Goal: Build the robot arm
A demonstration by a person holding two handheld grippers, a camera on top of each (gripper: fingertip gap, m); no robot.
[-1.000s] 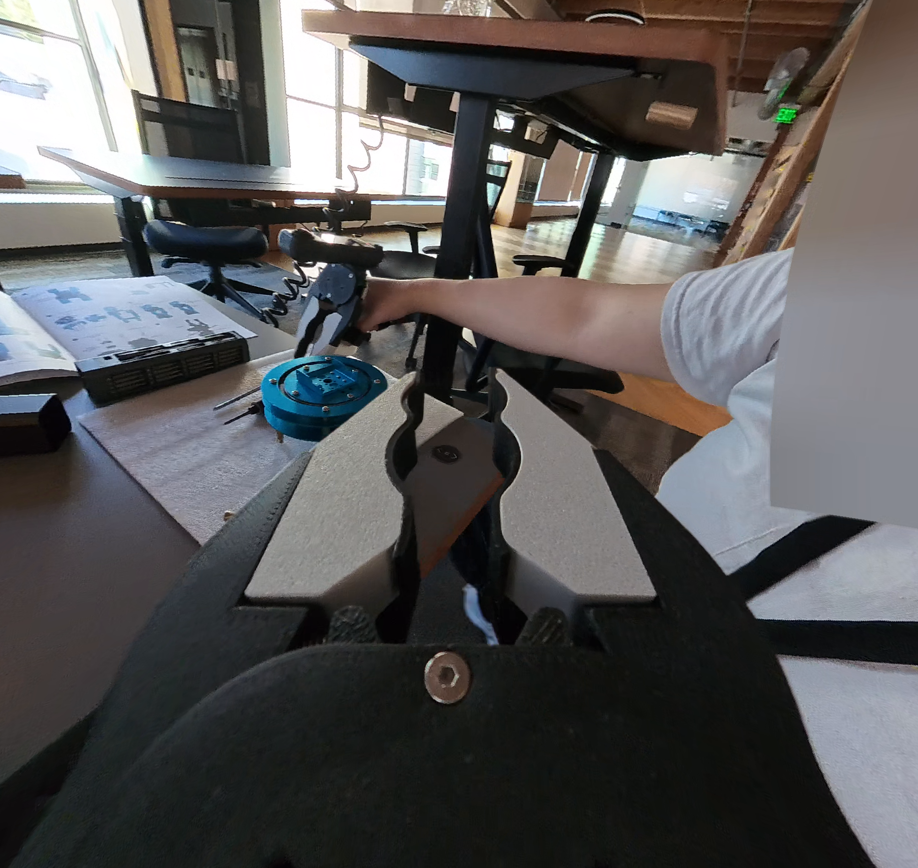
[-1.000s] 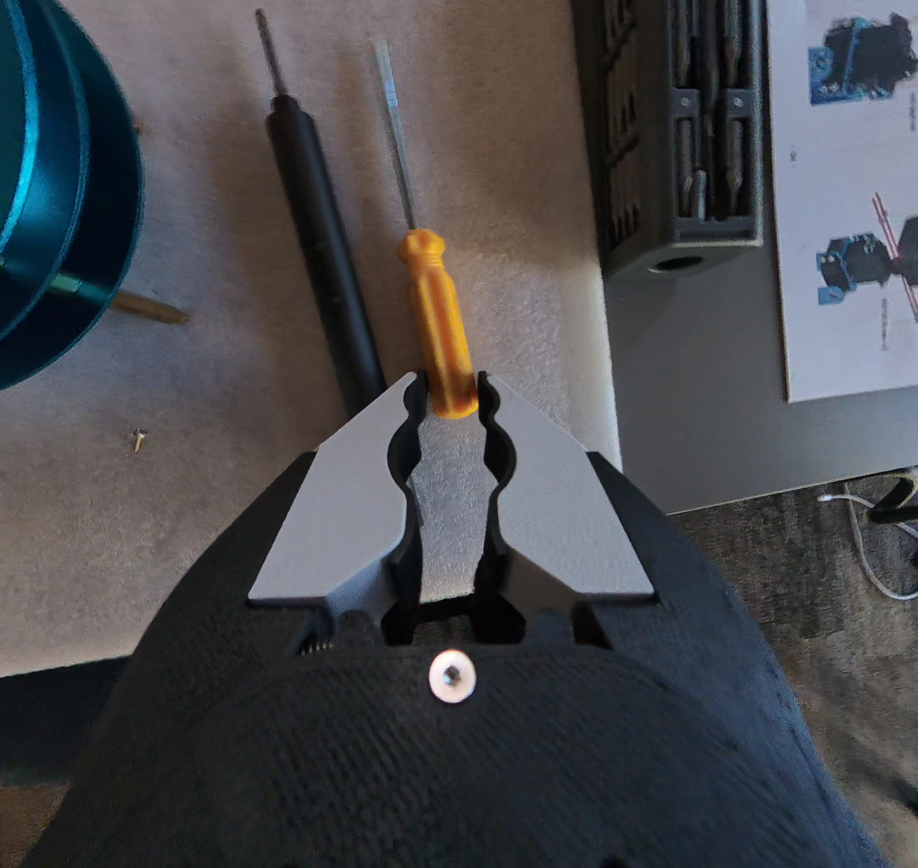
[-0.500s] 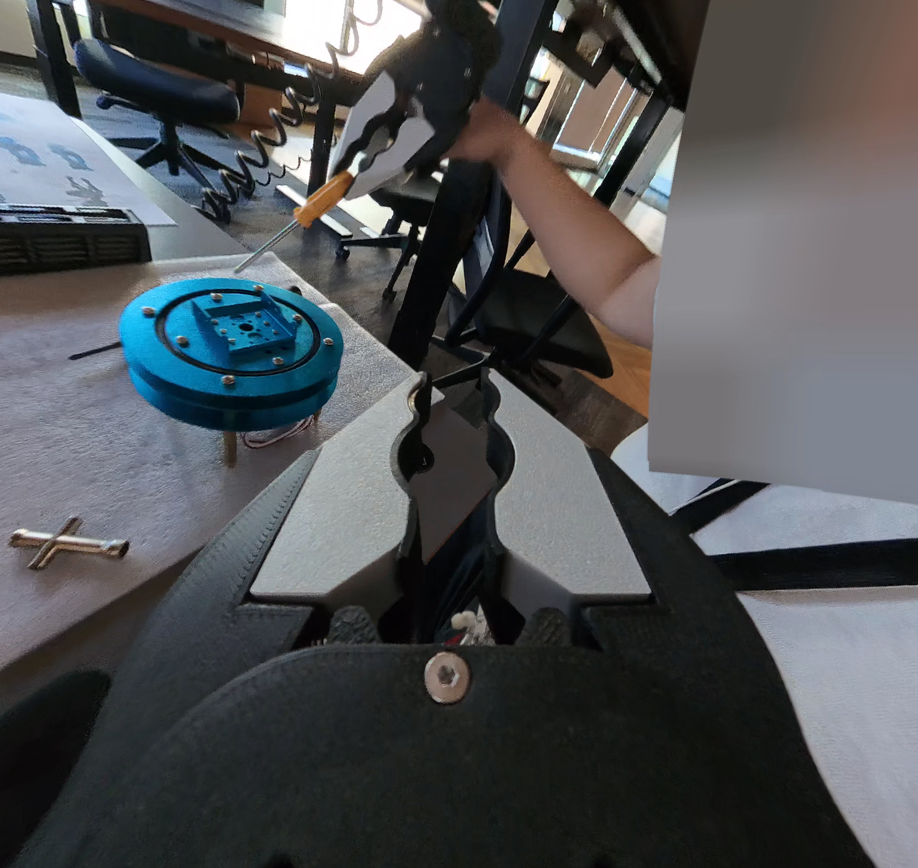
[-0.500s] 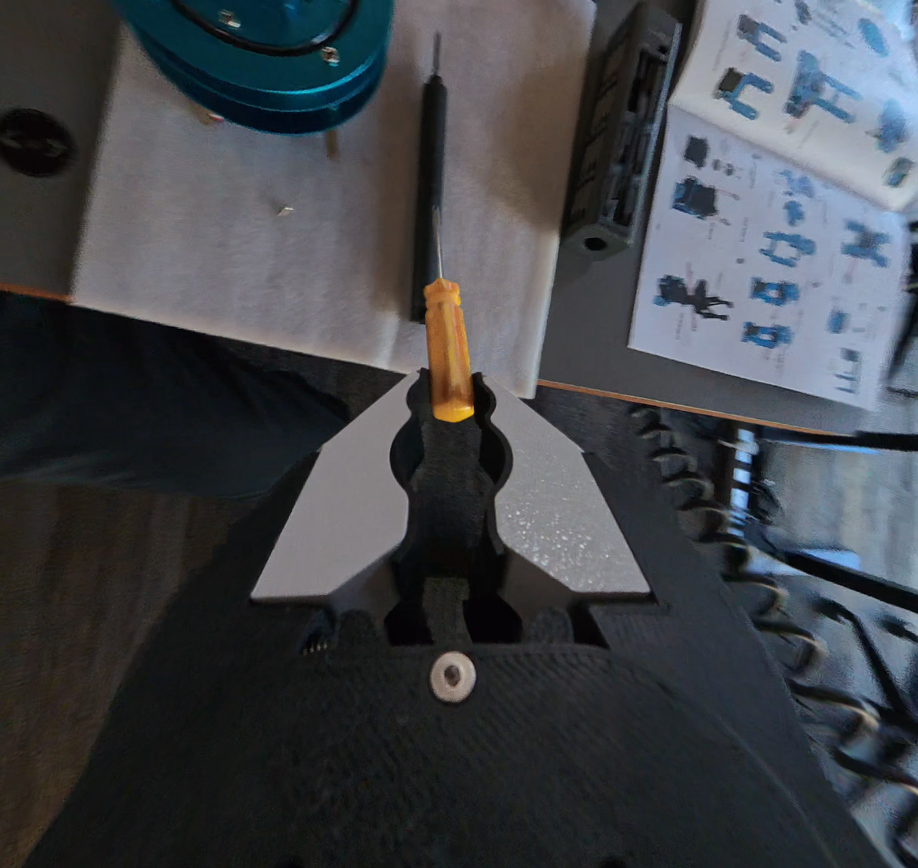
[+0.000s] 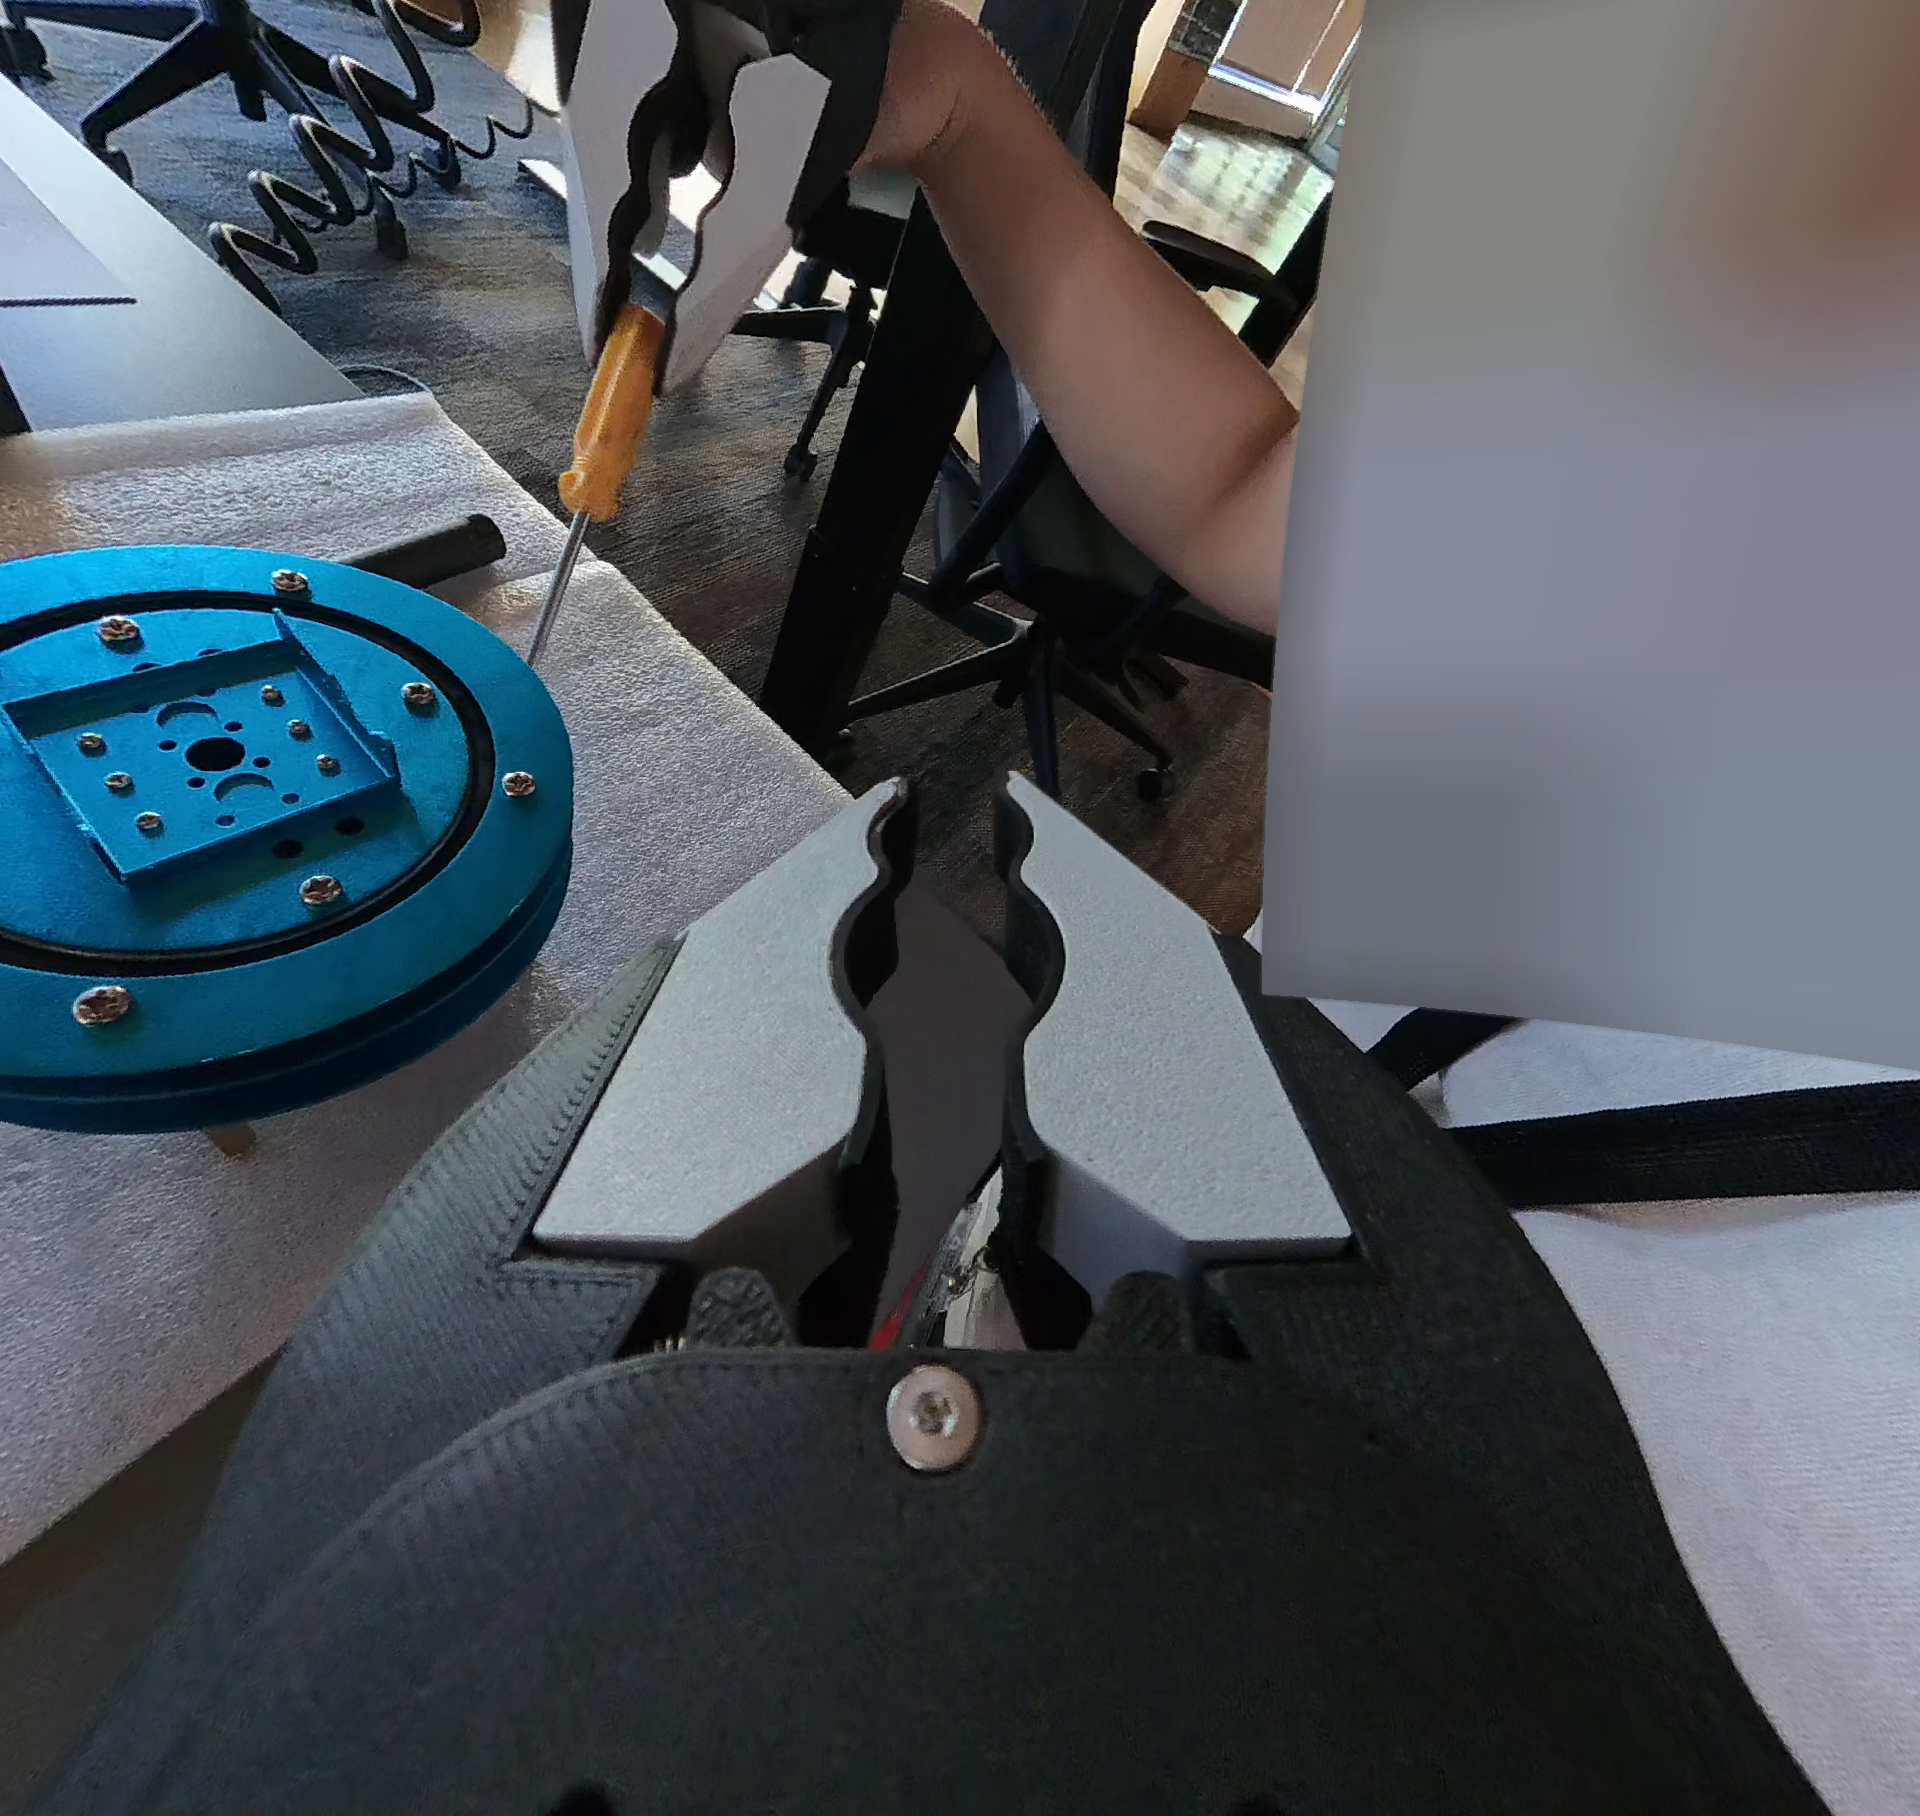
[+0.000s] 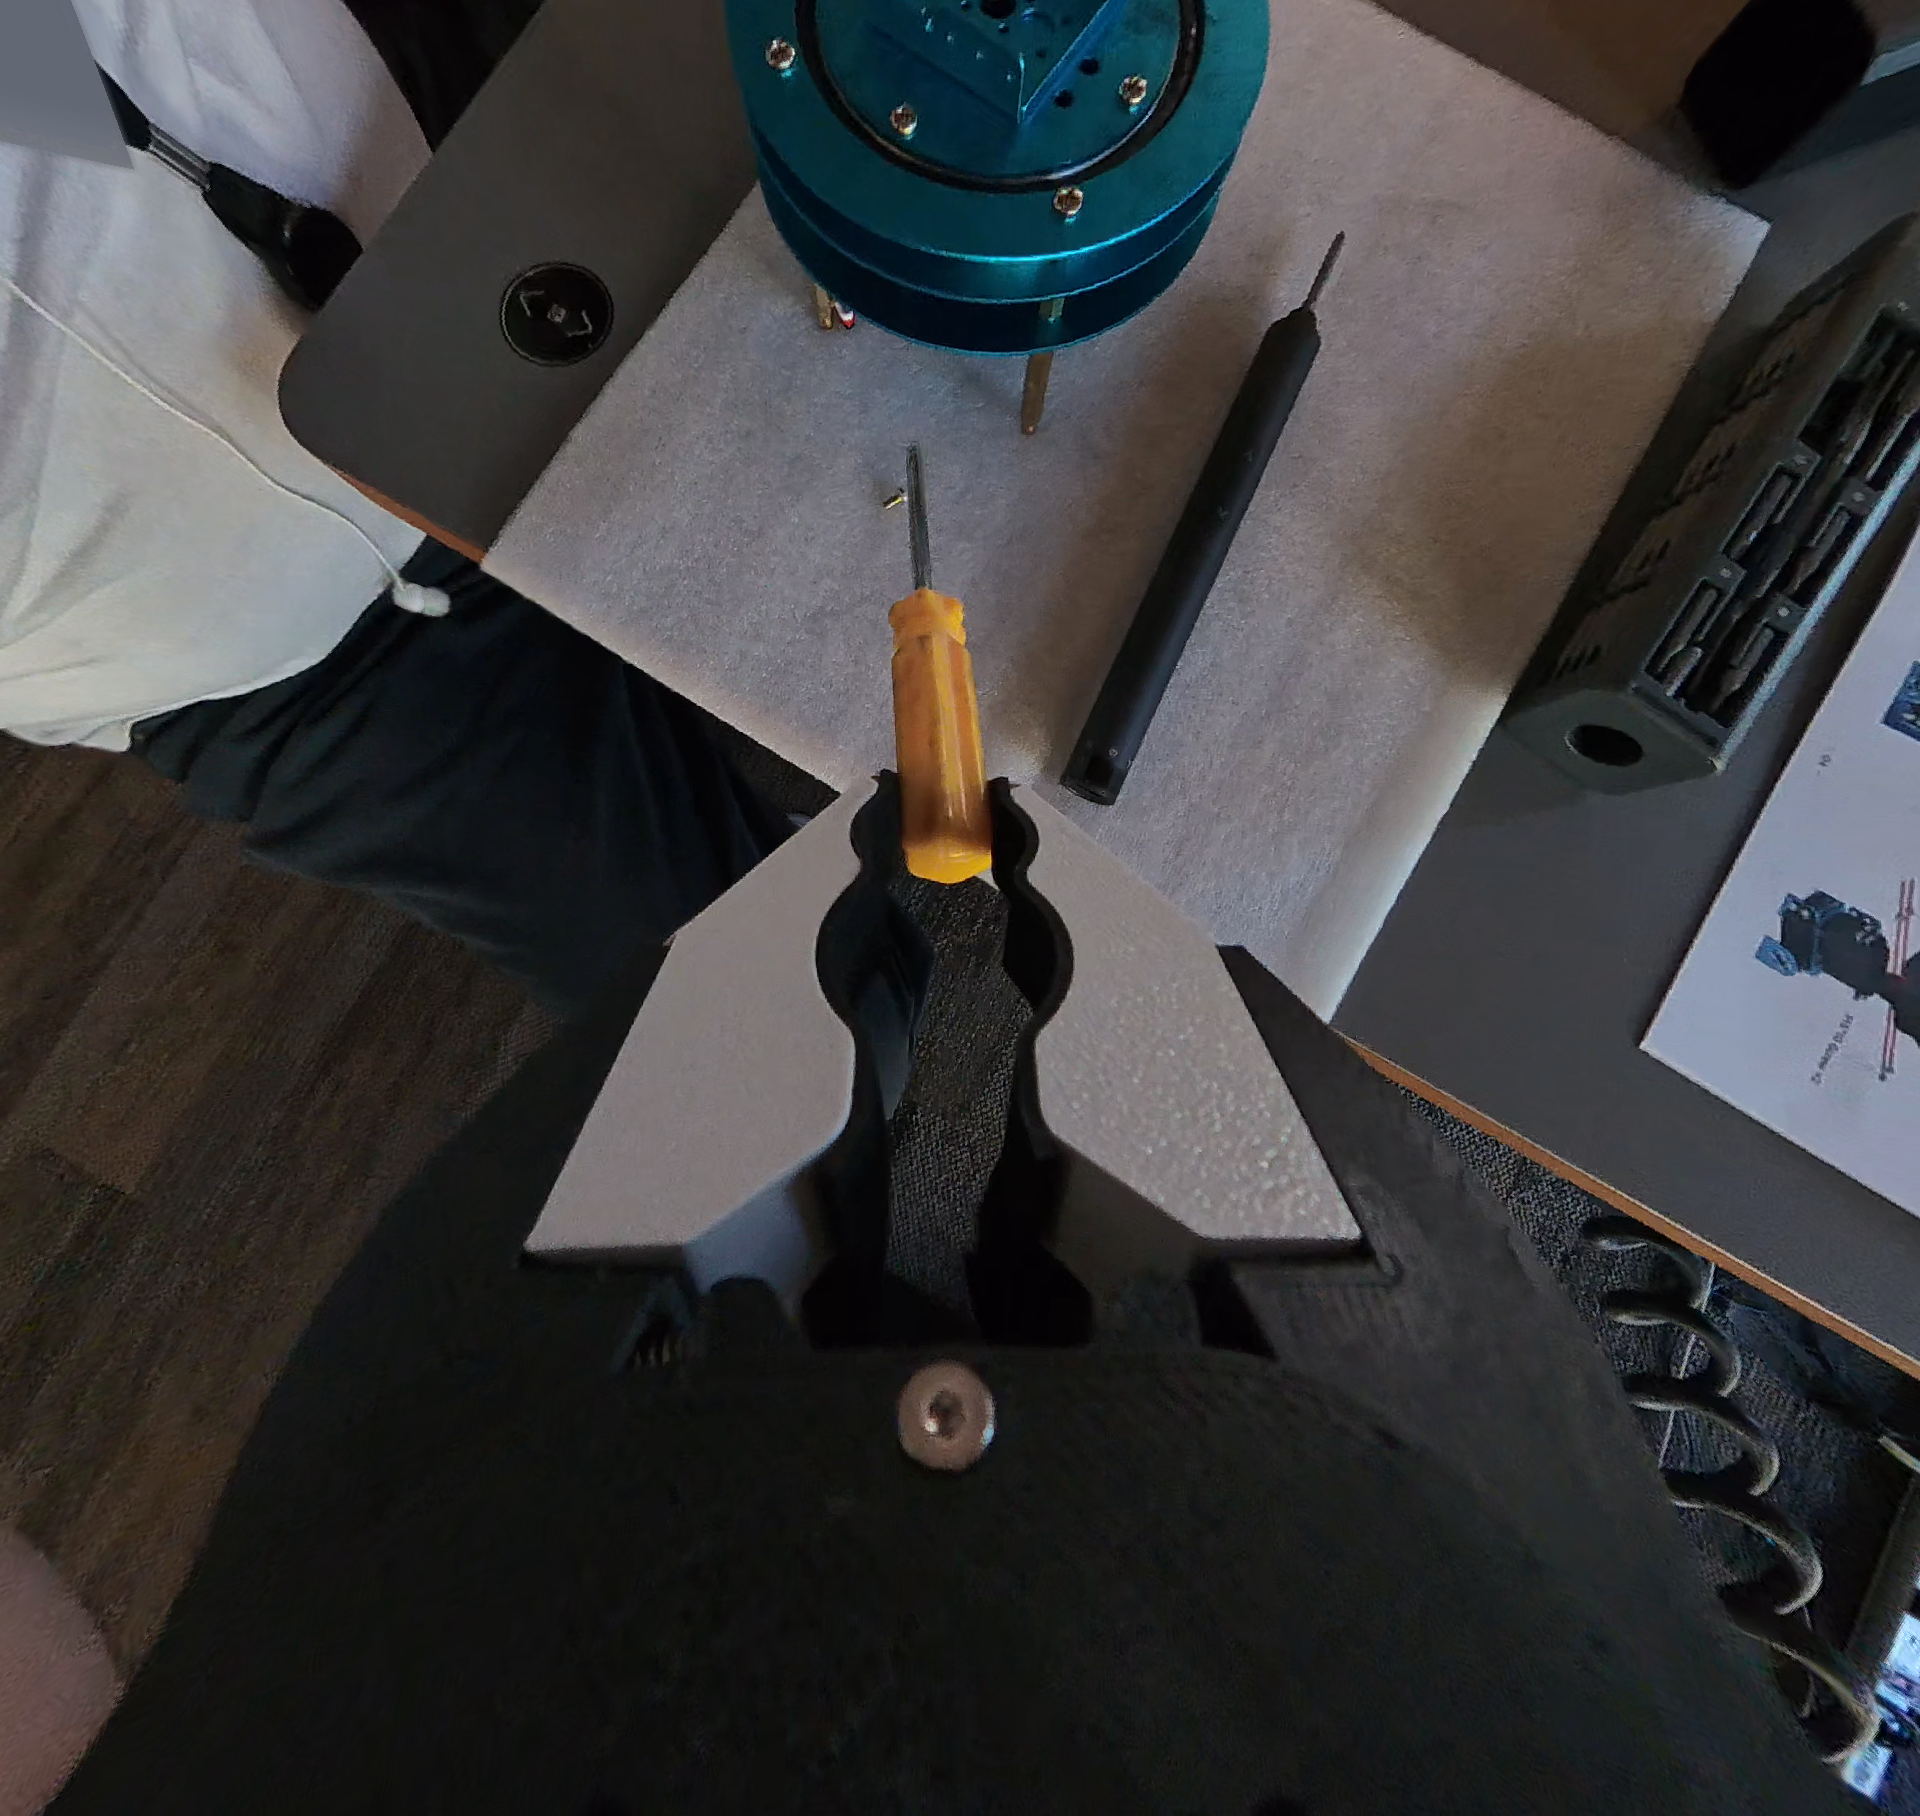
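Screwdriver (image 6: 938, 727) with an orange handle is clamped by its rear end between the fingertips of the right gripper (image 6: 943, 810); the thin metal shaft points forward, away from the fingers, and is in the air above a white foam mat (image 6: 1351, 540). In the left wrist view the same screwdriver (image 5: 613, 405) hangs down from the right gripper (image 5: 649, 338), and its tip is just beside the rim of a blue disc (image 5: 312, 935), whether touching I cannot tell. Ahead of the shaft tip, the blue disc (image 6: 997, 104) stands on small brass legs on the mat, with a square plate in its middle and screws around the ring. One small loose screw (image 6: 890, 497) lies on the mat just left of the shaft. To the right of the right fingers lies a long black driver (image 6: 1195, 540), and farther right a dark bit case (image 6: 1714, 582) and a printed sheet (image 6: 1818, 935) on the grey table (image 6: 436, 312).

Left gripper (image 5: 951, 810) holds nothing; its fingers stand with only a narrow gap between them. It is near the table edge, with the disc to the left of its fingers. A bare forearm (image 5: 1091, 332) reaches to the right gripper, and beyond the fingers are black chairs (image 5: 1039, 603) on the floor
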